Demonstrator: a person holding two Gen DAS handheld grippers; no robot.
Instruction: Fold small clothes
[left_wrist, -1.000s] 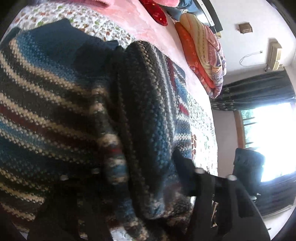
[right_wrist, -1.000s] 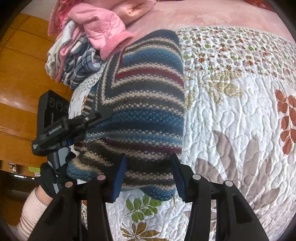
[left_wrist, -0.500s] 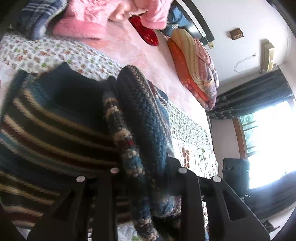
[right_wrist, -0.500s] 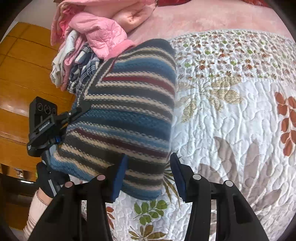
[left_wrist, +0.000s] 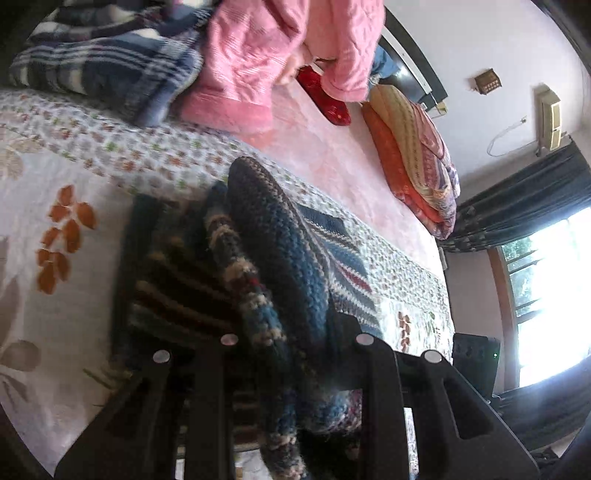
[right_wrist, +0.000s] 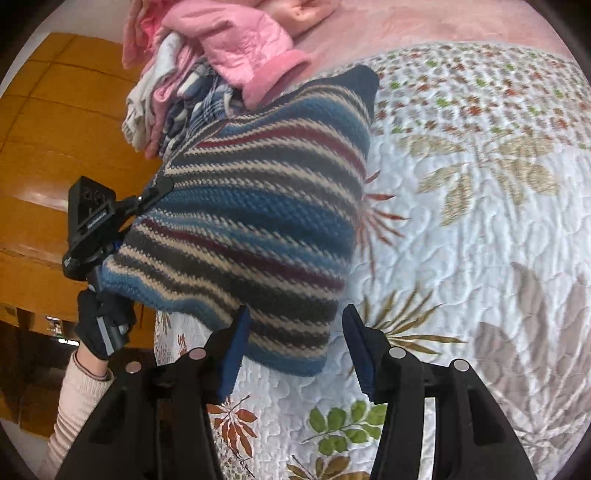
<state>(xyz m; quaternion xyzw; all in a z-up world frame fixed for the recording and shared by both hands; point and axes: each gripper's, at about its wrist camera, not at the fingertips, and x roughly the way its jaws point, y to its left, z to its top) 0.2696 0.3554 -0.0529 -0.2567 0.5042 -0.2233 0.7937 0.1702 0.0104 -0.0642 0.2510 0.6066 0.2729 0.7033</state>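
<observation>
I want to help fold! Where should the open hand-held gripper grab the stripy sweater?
Take the striped sweater by its near corner, the folded point that juts between the open fingers of the right hand-held gripper. Come straight in from the near side, low over the quilt. The left hand-held gripper pinches the opposite edge.

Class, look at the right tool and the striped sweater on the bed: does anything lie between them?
Nothing visible does. The right tool hangs open just short of the striped sweater, with only bare quilt beneath the gap. The left tool is shut on the sweater's far edge.
</observation>
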